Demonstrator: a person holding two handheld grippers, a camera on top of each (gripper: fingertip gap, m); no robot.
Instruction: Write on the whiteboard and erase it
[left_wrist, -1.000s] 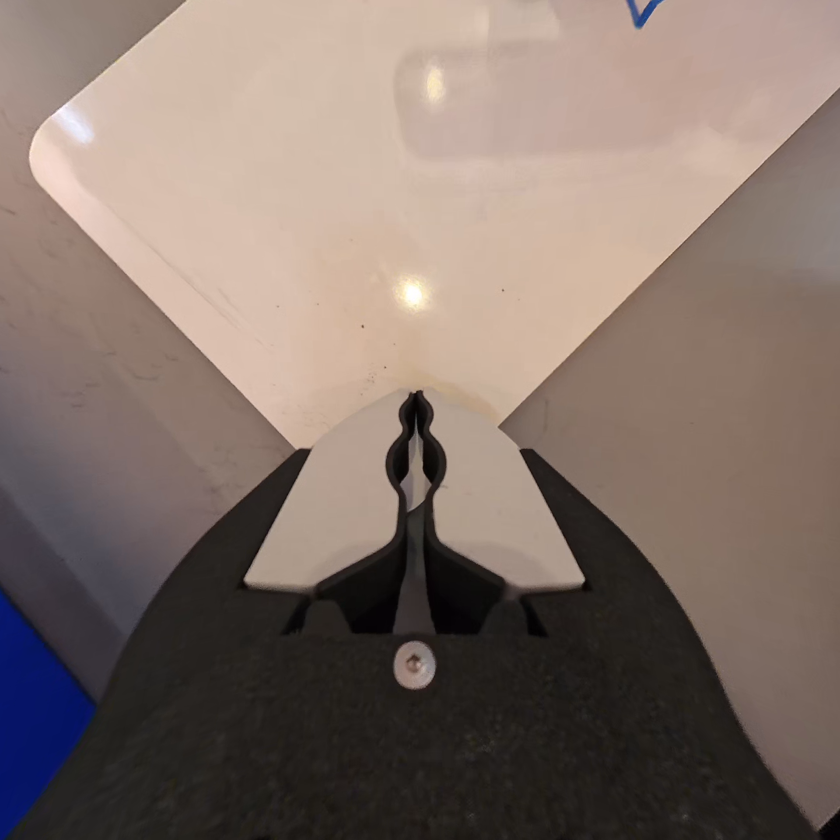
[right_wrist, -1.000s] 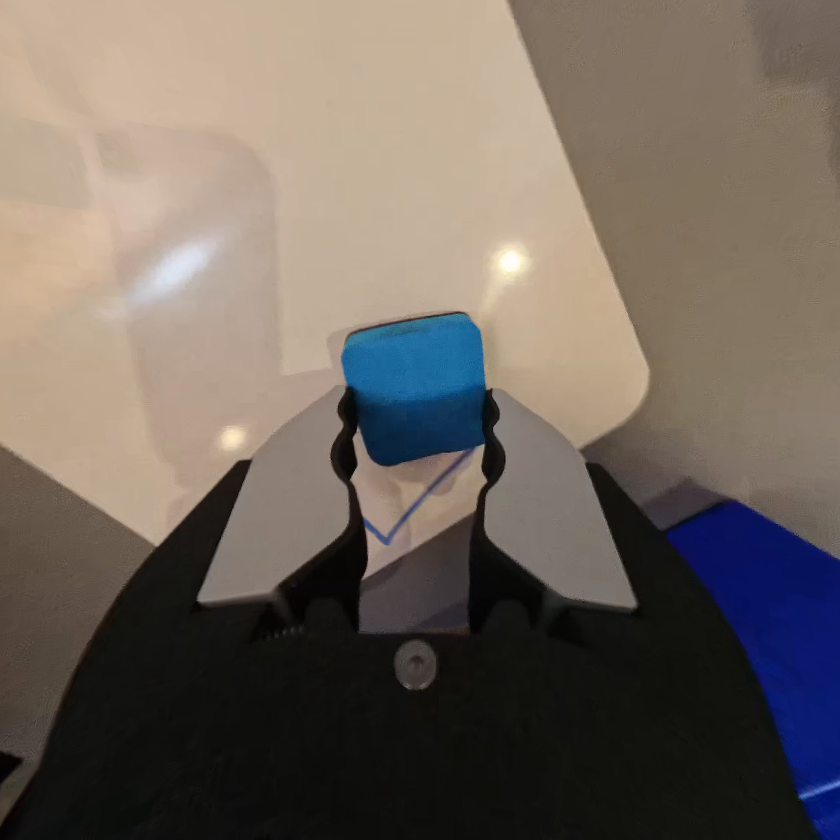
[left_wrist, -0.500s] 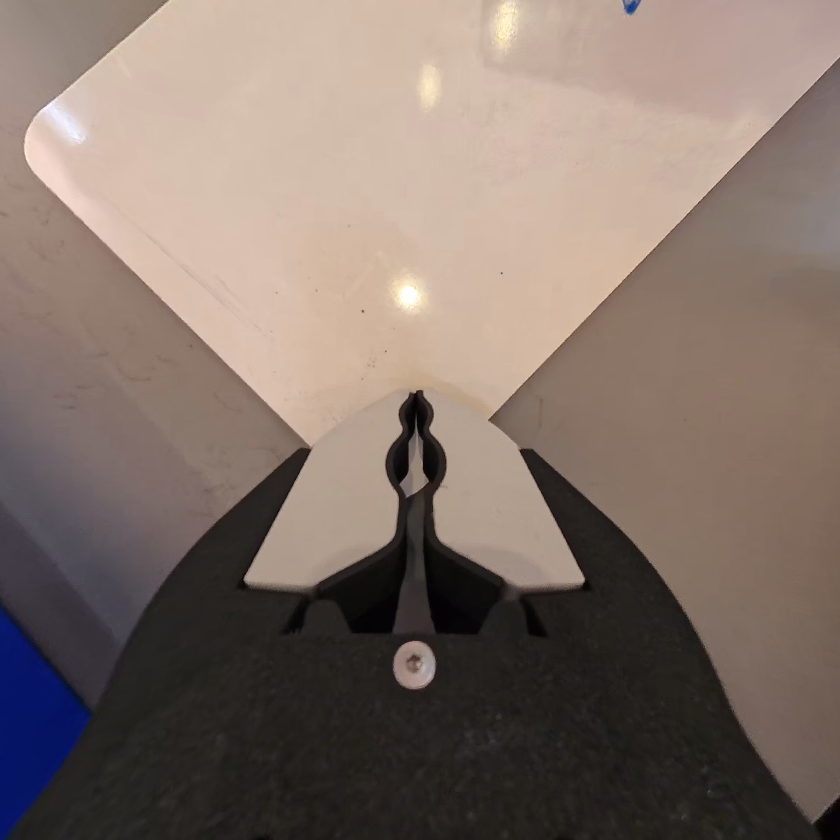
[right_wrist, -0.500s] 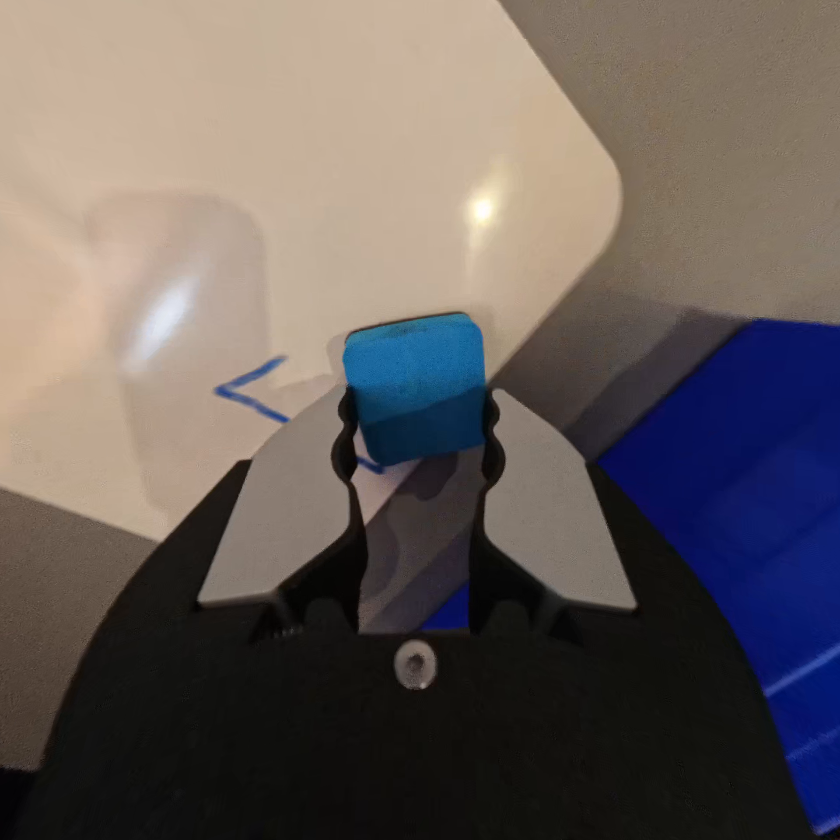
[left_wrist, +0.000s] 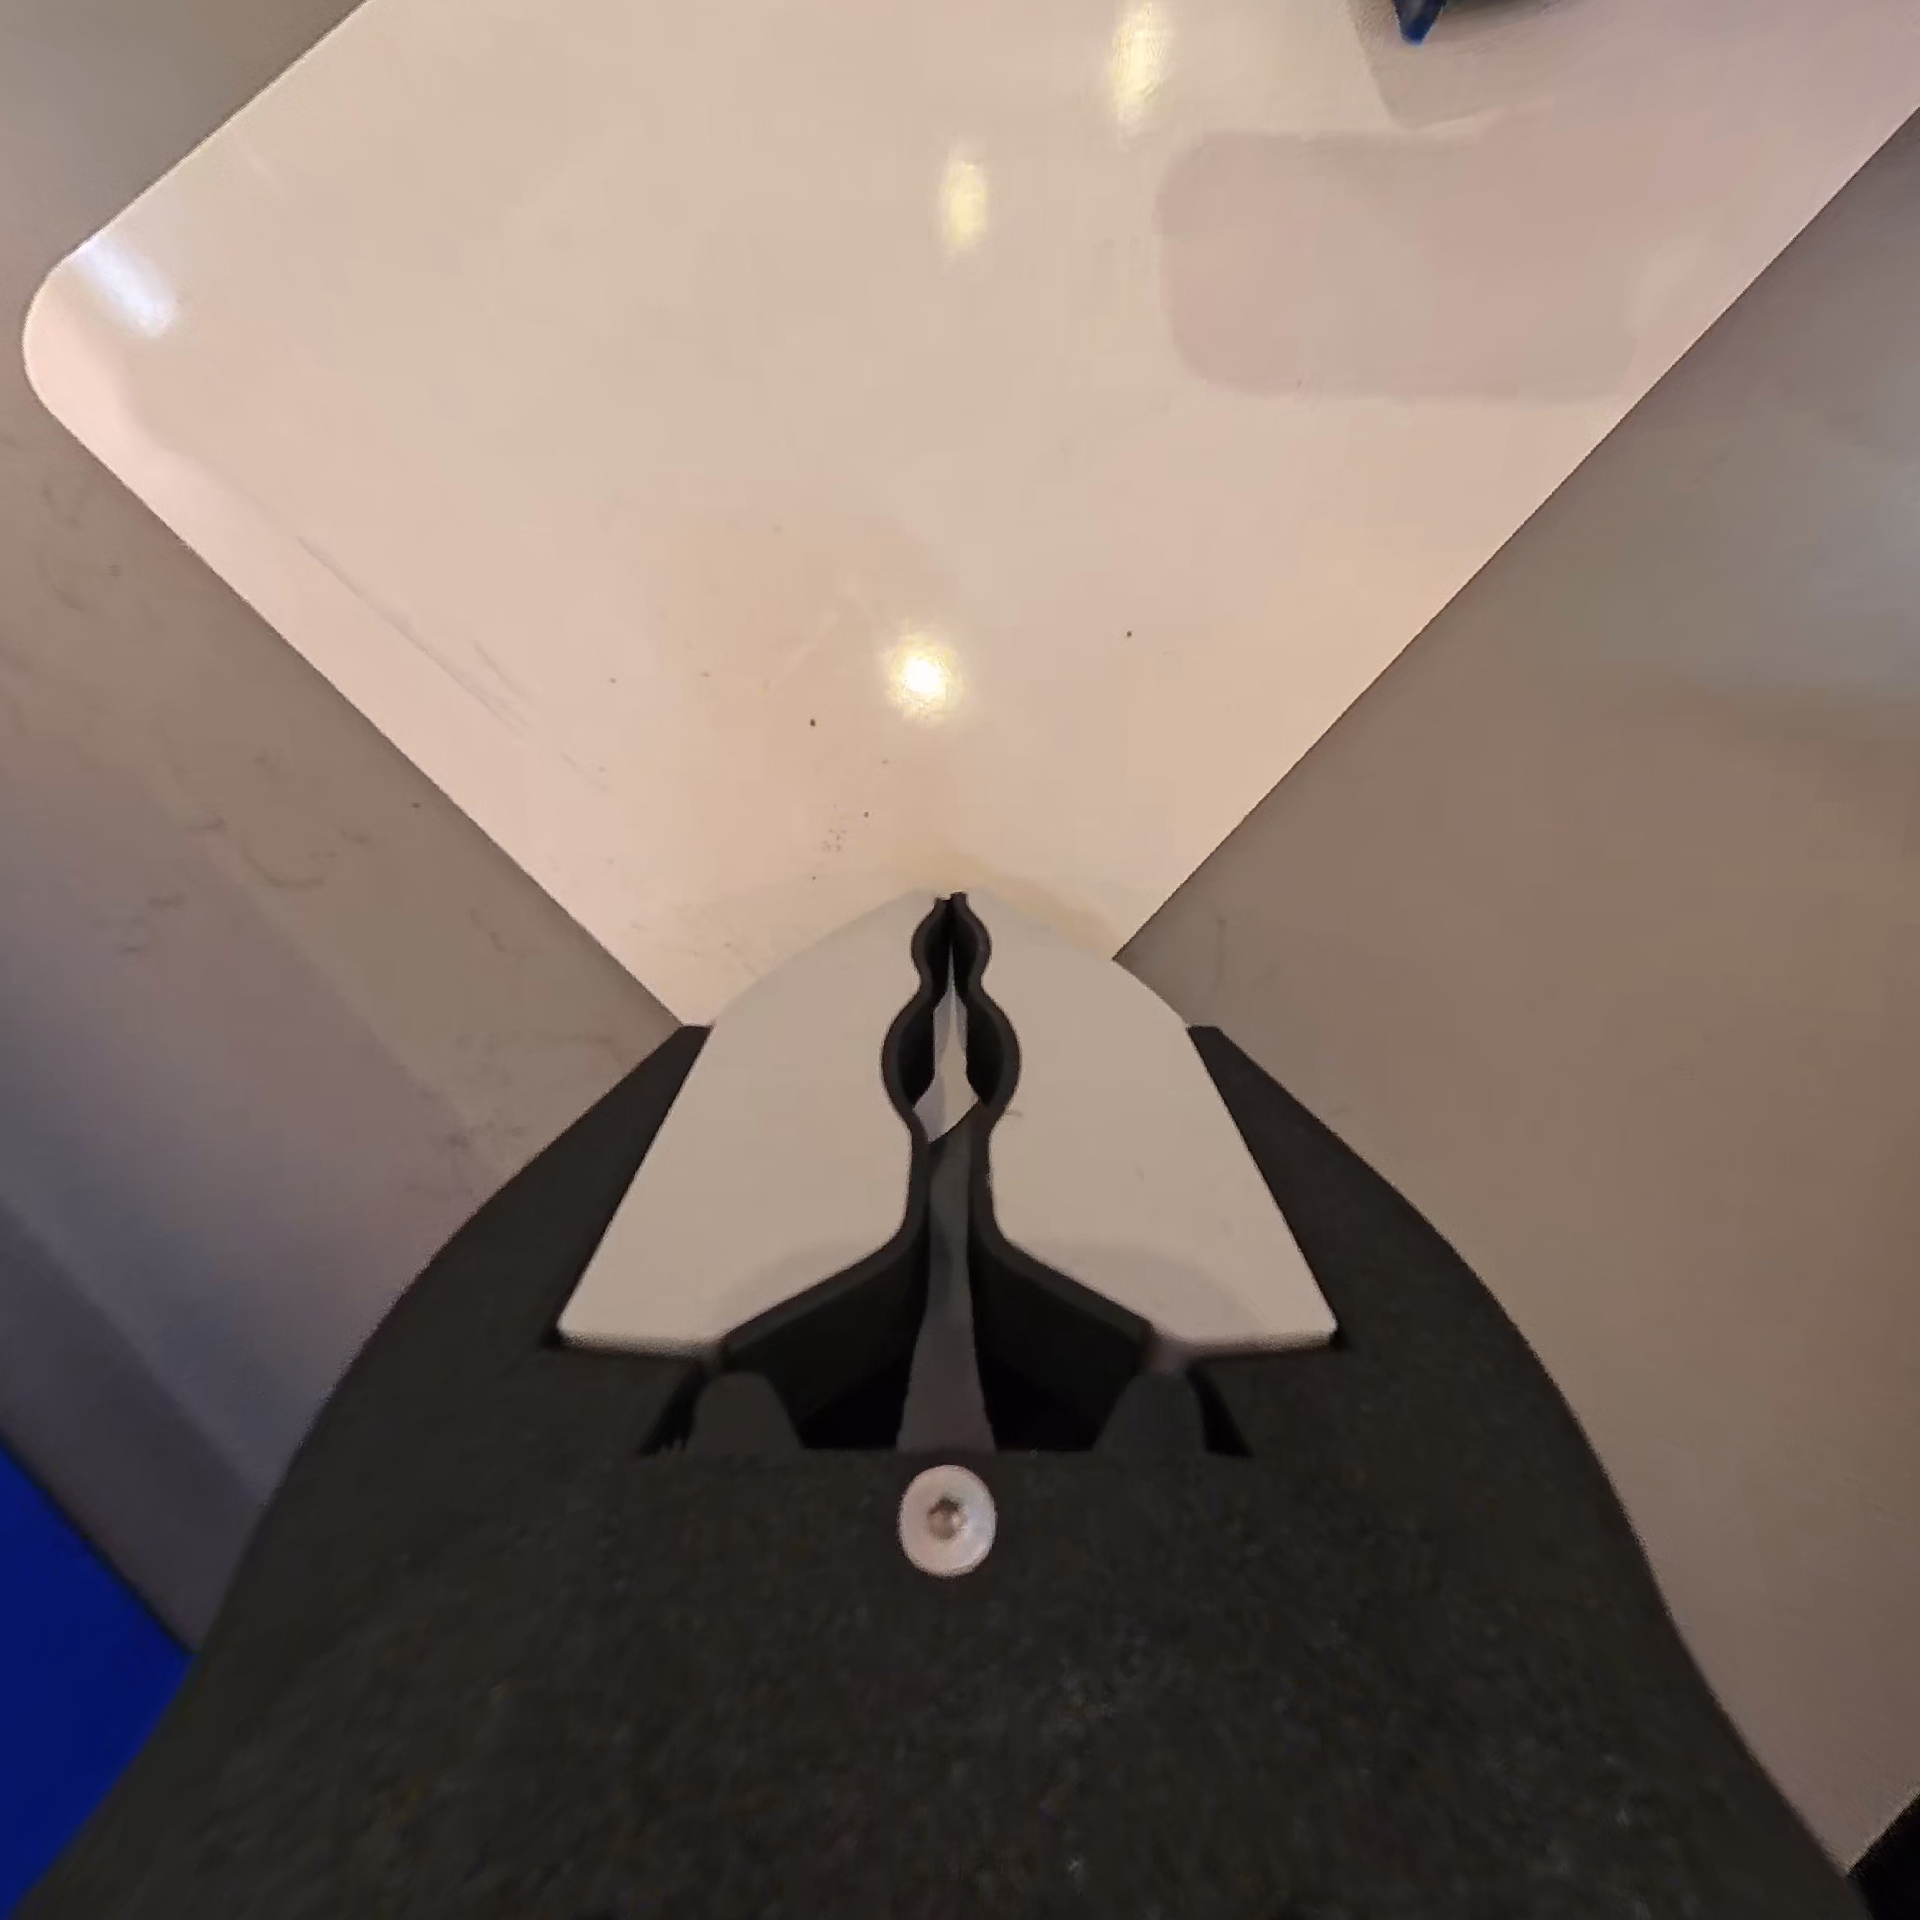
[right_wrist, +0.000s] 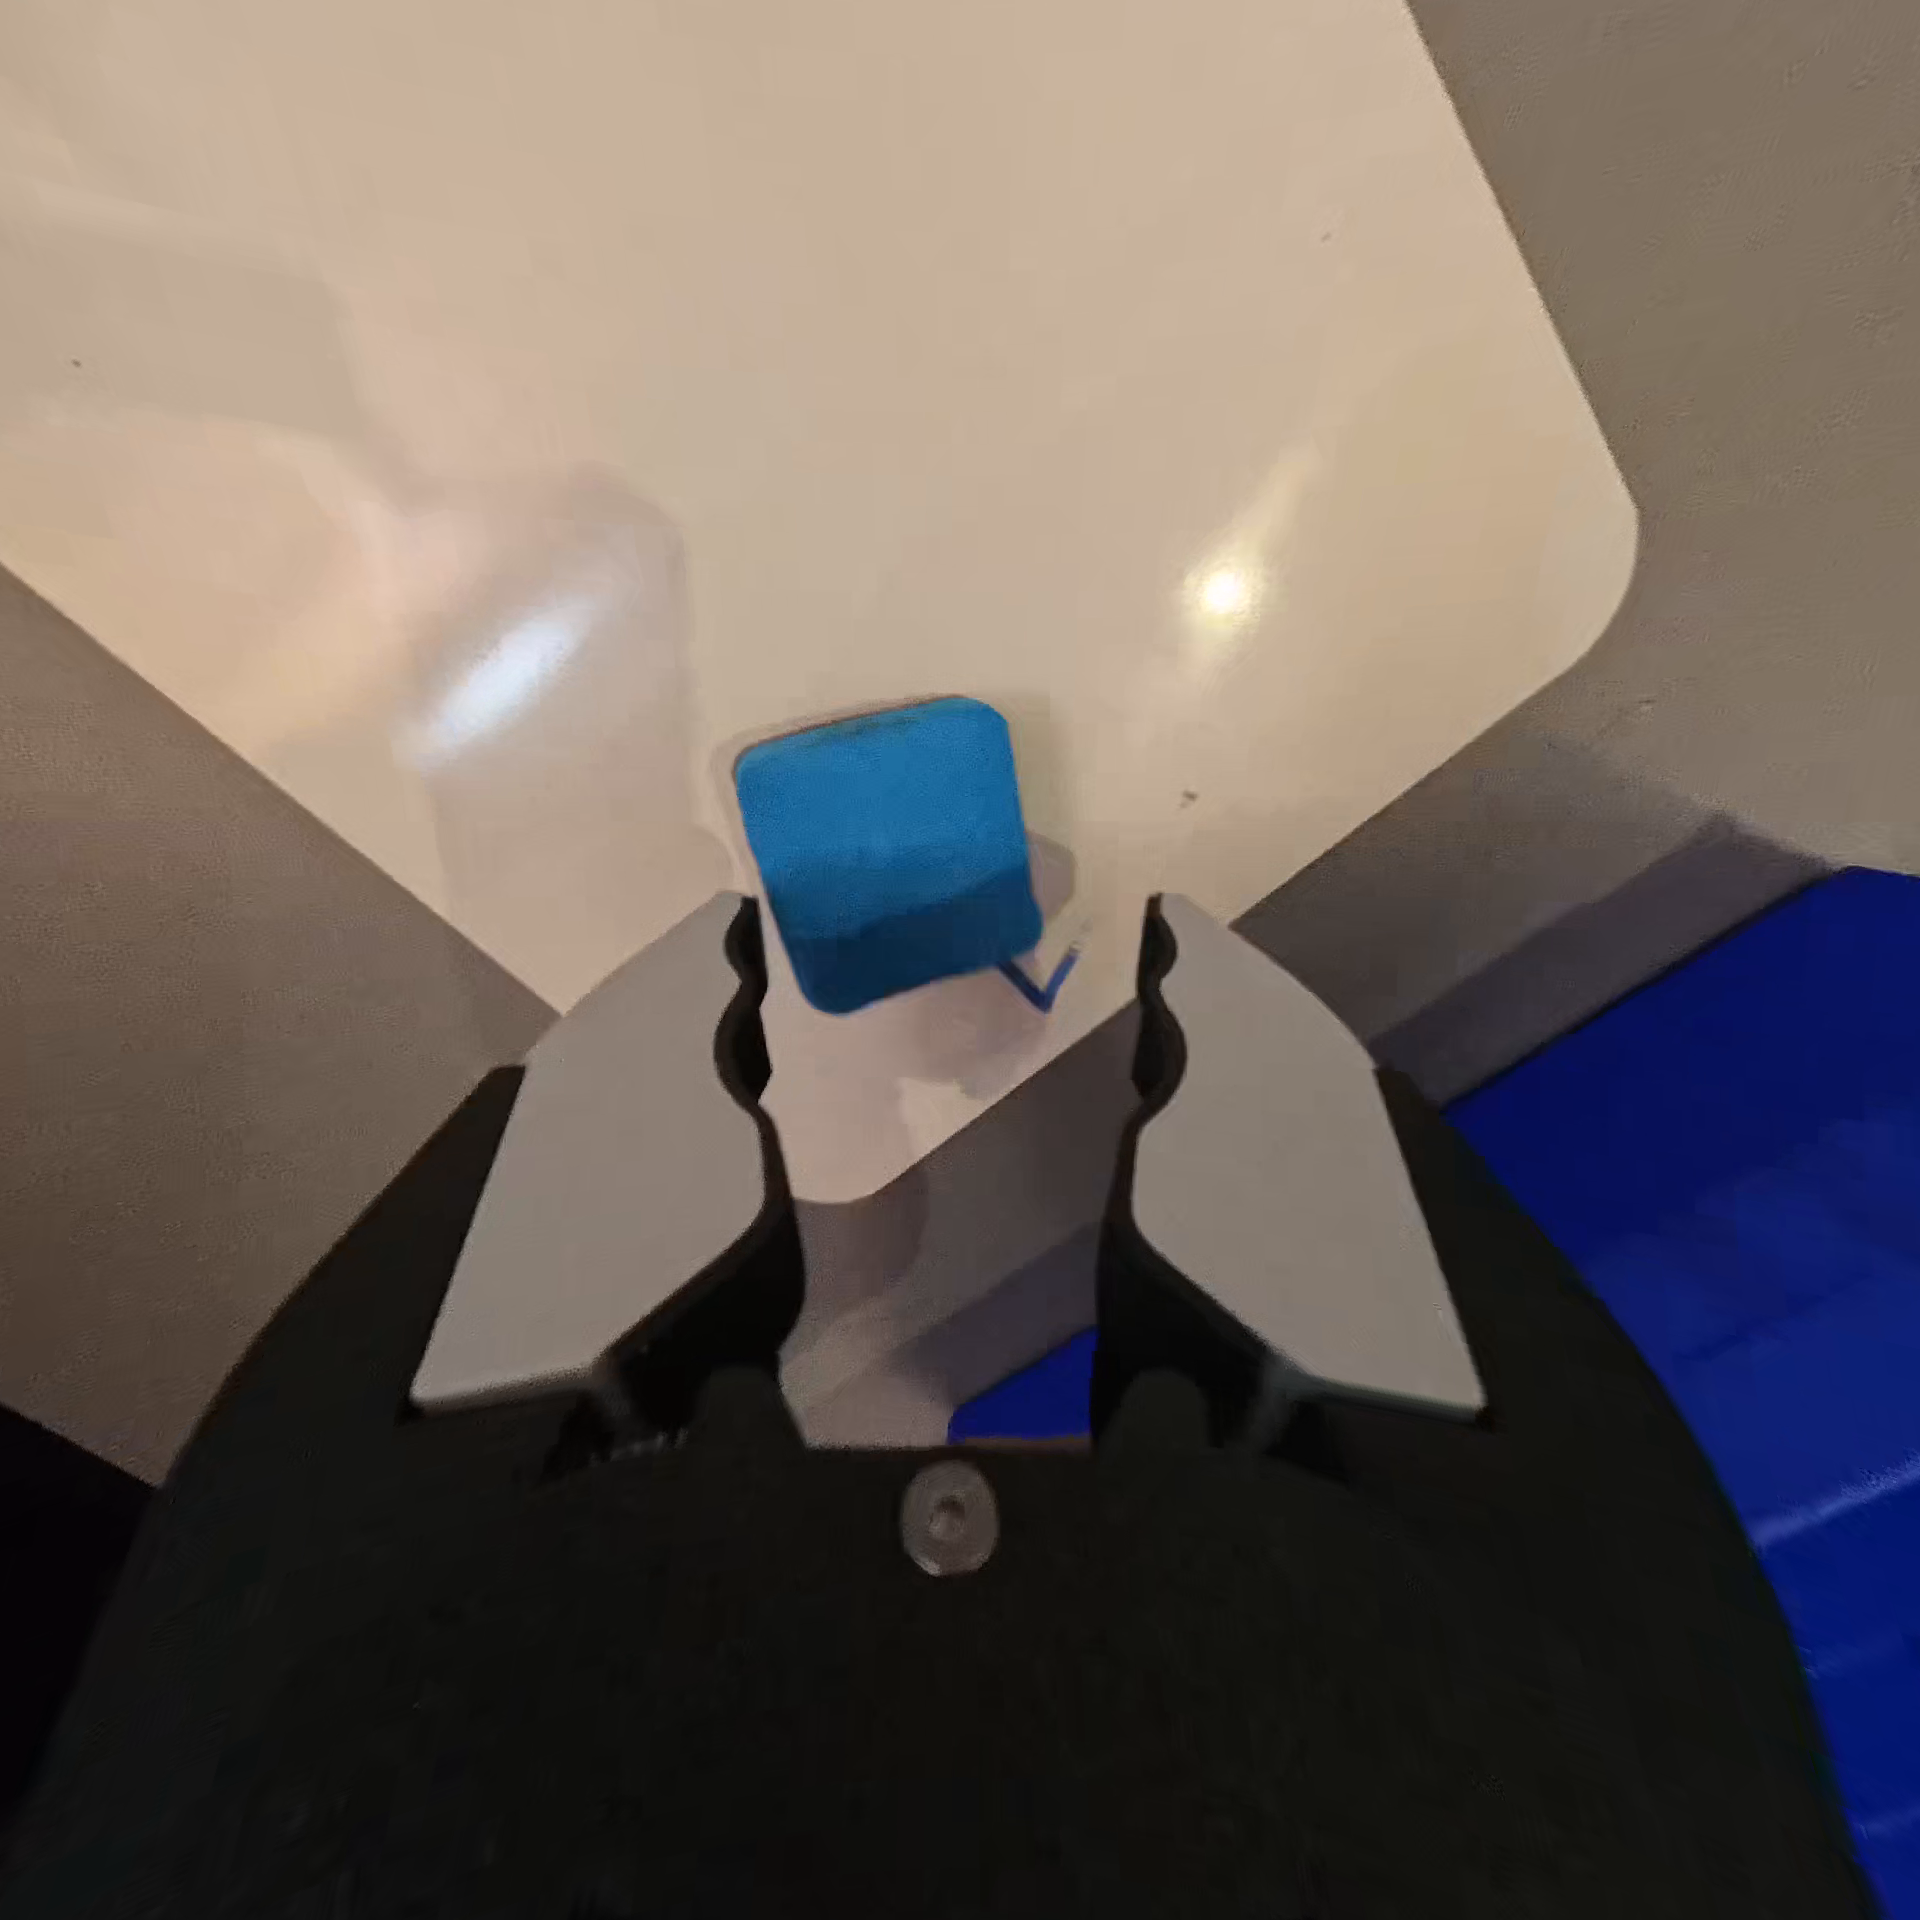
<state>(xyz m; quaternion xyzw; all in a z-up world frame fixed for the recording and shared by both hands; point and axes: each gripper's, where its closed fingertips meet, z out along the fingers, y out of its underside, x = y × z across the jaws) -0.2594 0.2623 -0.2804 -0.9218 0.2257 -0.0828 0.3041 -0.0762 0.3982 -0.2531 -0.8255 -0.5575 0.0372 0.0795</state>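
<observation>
Right wrist view: right gripper (right_wrist: 945, 925) spread, eraser (right_wrist: 883, 857) loose on whiteboard (right_wrist: 935, 364) near its corner; re-pinch squarely before wiping. Left gripper (left_wrist: 953, 902) pressed together, pinning another corner.

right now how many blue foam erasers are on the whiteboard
1. The square blue foam eraser lies on the glossy white whiteboard near its close corner, beside a blue pen mark, just ahead of the open right gripper. None hidden, seemingly.

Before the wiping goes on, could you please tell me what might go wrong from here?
1. The right gripper stands open wider than the blue eraser, which sits tilted and looks loose, so it may slide away.
2. A blue mark shows beside it, and it could be missed.
3. The left gripper, shut, meets only a corner of the whiteboard, which might pivot.
</observation>
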